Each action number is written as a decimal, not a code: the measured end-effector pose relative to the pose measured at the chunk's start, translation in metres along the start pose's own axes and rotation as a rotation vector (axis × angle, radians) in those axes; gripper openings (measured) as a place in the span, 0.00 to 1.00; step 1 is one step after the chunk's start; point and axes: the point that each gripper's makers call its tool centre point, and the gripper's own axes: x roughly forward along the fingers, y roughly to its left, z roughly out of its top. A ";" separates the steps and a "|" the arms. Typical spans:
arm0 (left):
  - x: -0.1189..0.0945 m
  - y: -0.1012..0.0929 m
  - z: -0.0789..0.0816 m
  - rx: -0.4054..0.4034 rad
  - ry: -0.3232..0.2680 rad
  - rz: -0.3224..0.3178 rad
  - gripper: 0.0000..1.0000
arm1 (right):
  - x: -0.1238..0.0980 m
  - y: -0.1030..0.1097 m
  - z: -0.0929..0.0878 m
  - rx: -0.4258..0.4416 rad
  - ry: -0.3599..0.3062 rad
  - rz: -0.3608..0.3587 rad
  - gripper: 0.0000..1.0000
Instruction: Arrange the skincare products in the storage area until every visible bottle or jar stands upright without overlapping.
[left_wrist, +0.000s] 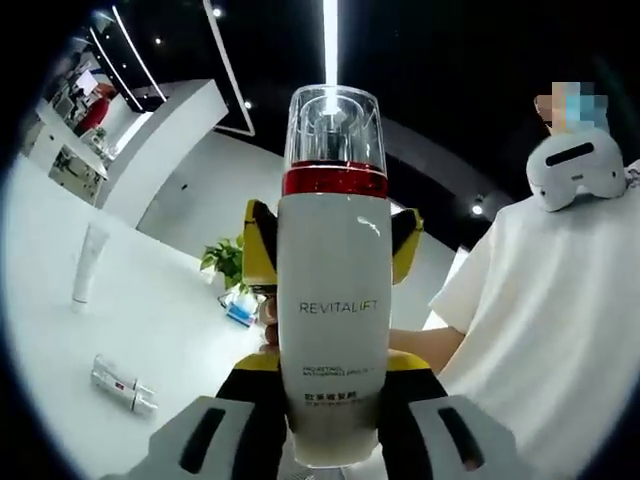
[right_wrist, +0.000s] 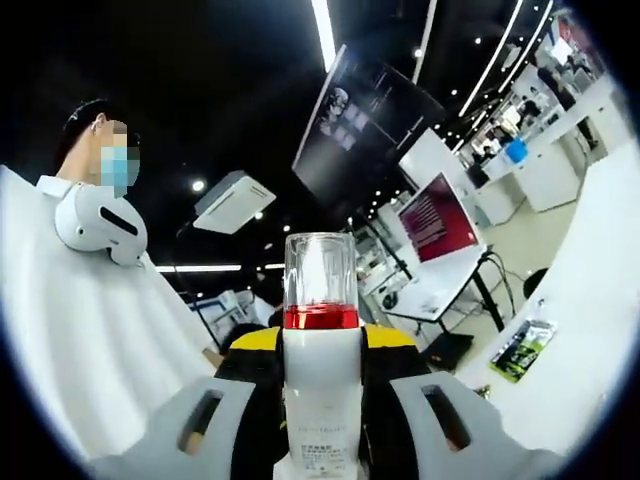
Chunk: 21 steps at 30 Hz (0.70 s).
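Left gripper view: our left tongs (left_wrist: 330, 420) grip a tall white pump bottle with red collar and clear cap (left_wrist: 332, 290), raised above the white tabletop (left_wrist: 150, 330). Opposite yellow-tipped tongs (left_wrist: 330, 245) clamp the same bottle. Beside the bottle, a white tube (left_wrist: 88, 262) stands; a small red-banded bottle (left_wrist: 122, 385) lies flat, so we judge work remains. Right gripper view: right tongs (right_wrist: 322, 420) hold the bottle upright.
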 end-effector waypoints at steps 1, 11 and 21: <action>0.000 0.000 0.000 -0.006 -0.003 -0.001 0.35 | 0.000 0.000 0.000 0.001 -0.003 0.000 0.26; 0.007 0.002 0.004 0.042 0.011 0.001 0.38 | 0.003 -0.003 -0.009 0.008 0.037 -0.002 0.26; 0.006 0.014 0.016 -0.015 -0.024 0.044 0.35 | -0.011 -0.016 0.003 0.053 -0.044 -0.042 0.26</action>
